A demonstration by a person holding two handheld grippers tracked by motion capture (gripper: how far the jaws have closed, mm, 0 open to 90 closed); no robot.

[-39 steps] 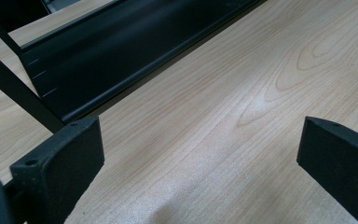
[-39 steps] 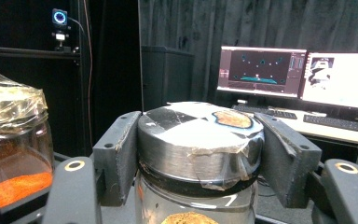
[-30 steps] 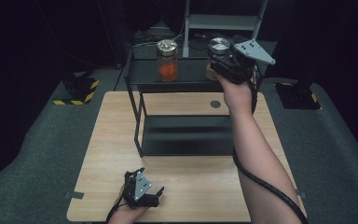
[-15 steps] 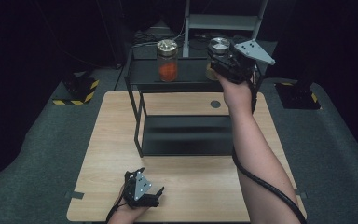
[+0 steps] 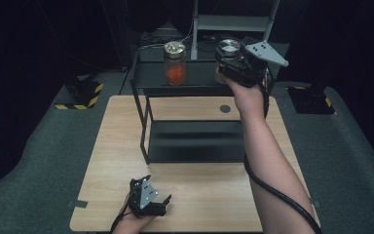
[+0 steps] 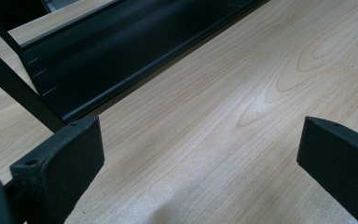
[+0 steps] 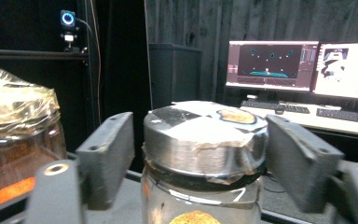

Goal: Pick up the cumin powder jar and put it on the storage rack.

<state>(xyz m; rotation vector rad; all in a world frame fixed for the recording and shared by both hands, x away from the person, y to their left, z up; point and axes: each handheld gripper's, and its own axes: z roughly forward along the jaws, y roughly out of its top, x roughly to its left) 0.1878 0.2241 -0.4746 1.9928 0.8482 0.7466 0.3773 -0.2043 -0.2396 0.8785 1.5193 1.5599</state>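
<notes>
Right tongs just opened, gaps flanking silver-lidded jar.

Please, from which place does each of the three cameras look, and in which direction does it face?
High view: above the person's side, facing forward and down on the table; both forearms show.
Left claw view: on the left claw, facing low over the tabletop; its open jaws show.
Right claw view: on the right claw, facing level; its jaws, just opening, flank the silver-lidded jar with small gaps.
Shared: the orange-filled jar is in the high view and the right claw view.
</notes>
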